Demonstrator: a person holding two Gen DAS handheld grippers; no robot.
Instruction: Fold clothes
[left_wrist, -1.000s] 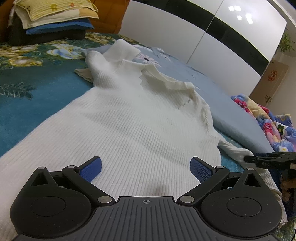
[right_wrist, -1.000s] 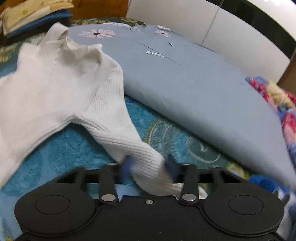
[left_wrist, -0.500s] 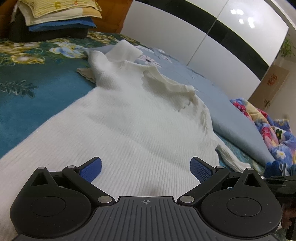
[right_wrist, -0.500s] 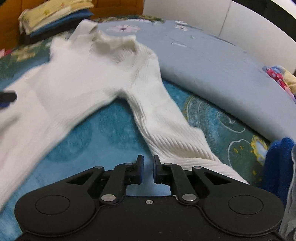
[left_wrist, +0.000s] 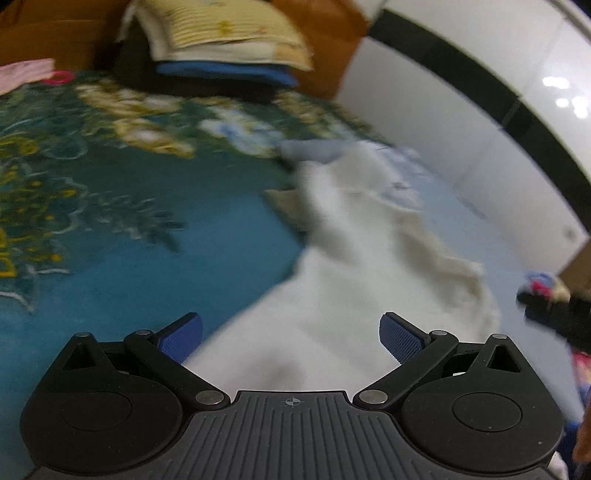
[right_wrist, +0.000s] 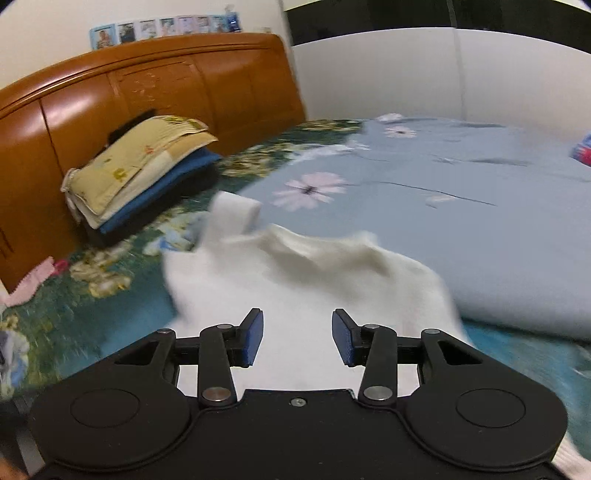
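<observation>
White sweater (right_wrist: 306, 280) lies spread on the bed (left_wrist: 122, 266), on the teal flowered cover, its far edge touching the grey-blue quilt (right_wrist: 461, 206). Collar and one cuff bunched at the far end. Both views motion-blurred, knit detail not readable.

Left gripper (left_wrist: 291, 334): jaws wide, nothing between them, blue pads (left_wrist: 183, 338) over the near hem of the sweater; contact with cloth cannot be told. Right gripper (right_wrist: 297, 338): jaws partly apart, empty, over the sweater body.

Around: stack of folded bedding (right_wrist: 144, 170), yellow on top, blue and dark below, against the wooden headboard (right_wrist: 147, 96) at far left. Pink cloth (right_wrist: 31, 282) on the bed at left edge. White wardrobe doors (right_wrist: 461, 70) behind the quilt on the right. Colourful blanket (right_wrist: 583, 149) just showing at far right. In the left wrist view a dark blurred shape (left_wrist: 554, 317) at right edge, likely the other gripper, cannot be sure. Nothing lies between the jaws and the sweater.

Versus earlier: a second ago the right jaws were clamped on the sleeve cuff, half a second ago nearly closed beside the sleeve; now they stand apart and the sleeve is out of them. Right view has swung from the sleeve side to over the body, headboard now showing. Left jaws unchanged, wide; its view has turned left, more teal cover visible.
</observation>
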